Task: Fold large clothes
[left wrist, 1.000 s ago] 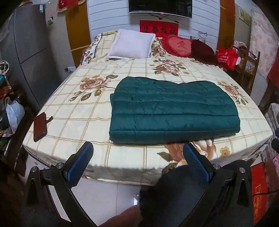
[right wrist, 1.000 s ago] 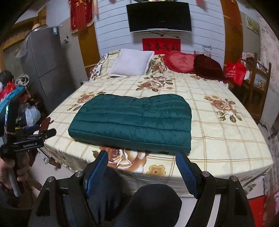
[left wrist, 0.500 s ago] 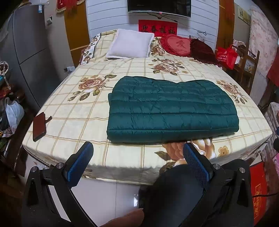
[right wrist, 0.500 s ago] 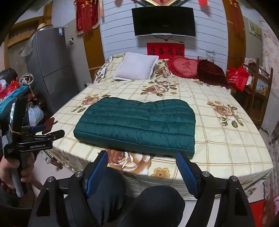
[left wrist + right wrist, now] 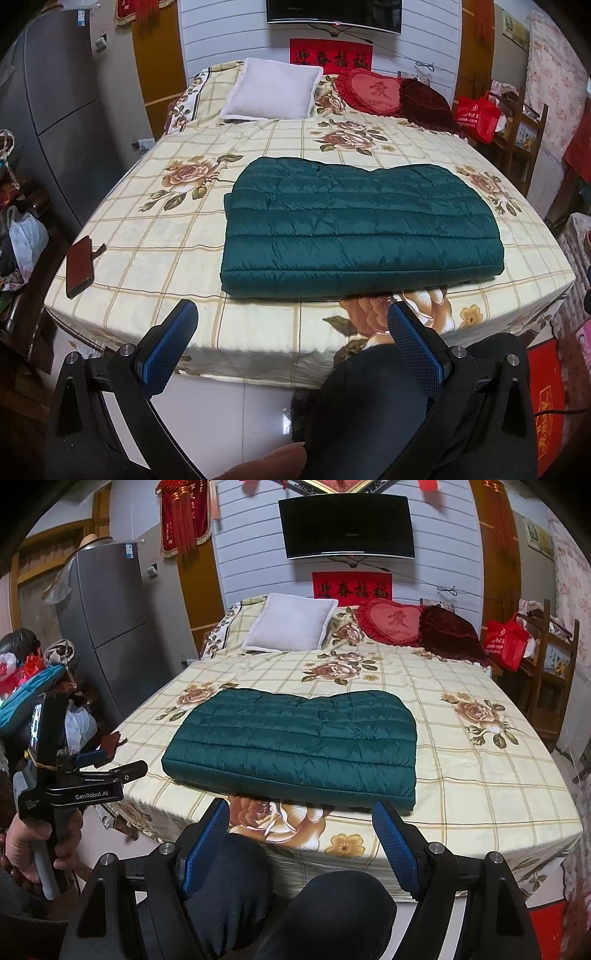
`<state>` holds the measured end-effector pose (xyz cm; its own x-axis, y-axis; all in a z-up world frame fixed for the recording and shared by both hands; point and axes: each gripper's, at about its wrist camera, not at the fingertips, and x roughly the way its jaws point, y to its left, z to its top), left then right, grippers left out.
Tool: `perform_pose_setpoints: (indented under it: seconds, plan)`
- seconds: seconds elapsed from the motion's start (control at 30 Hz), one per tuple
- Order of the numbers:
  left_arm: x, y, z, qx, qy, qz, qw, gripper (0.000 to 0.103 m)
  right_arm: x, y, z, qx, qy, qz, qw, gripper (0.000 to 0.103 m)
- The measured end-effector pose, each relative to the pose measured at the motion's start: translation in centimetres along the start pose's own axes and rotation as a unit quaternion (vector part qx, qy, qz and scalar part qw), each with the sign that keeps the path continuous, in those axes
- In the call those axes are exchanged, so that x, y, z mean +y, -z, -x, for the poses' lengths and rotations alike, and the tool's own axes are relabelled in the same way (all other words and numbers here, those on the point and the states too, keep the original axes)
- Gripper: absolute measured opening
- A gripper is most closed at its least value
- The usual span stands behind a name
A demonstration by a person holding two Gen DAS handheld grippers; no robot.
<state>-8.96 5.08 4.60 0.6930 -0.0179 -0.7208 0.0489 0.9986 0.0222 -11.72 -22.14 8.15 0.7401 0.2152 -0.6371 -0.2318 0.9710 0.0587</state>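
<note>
Green quilted nylon, stitched in long horizontal channels, makes up the folded jacket (image 5: pixel 362 225) that lies flat on the bed (image 5: pixel 147 236), close to the foot edge. Its long axis runs from 9 to 3 o'clock in both wrist views, parallel to that near edge. The fold has made a puffy, rounded rectangle: the near edge is straight and thick, and the far edge dips shallowly in the middle. In the left wrist view the layered edges stack at its 9 o'clock end.

The left gripper (image 5: pixel 291 319) sits at 6 o'clock, short of the jacket, its blue textured pads spread wide with nothing between them but the bed's edge. The right gripper (image 5: pixel 301 821) likewise waits at 6 o'clock with fingers wide apart, gripping nothing and clear of the jacket. From the right wrist view the left gripper appears at 9 o'clock, a hand (image 5: pixel 22 845) wrapped round its handle.

Bed covering is cream cloth with a tan grid and printed roses. A phone (image 5: pixel 78 266) in a dark red case lies at the bed's 9 o'clock corner, well apart from the jacket. At 12 o'clock a plush white pillow (image 5: pixel 271 88) and a red heart cushion (image 5: pixel 373 90) lean at the head.
</note>
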Motion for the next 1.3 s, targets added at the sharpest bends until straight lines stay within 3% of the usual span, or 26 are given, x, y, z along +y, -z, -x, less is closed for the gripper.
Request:
perform_pose_setpoints:
  seconds: [1.3]
  plan:
    - [0.6,0.5,-1.6,0.021,0.000,0.009,0.9997,0.103,0.1,0.4,-1.1,0.012,-0.012,-0.001,1.000,0.077]
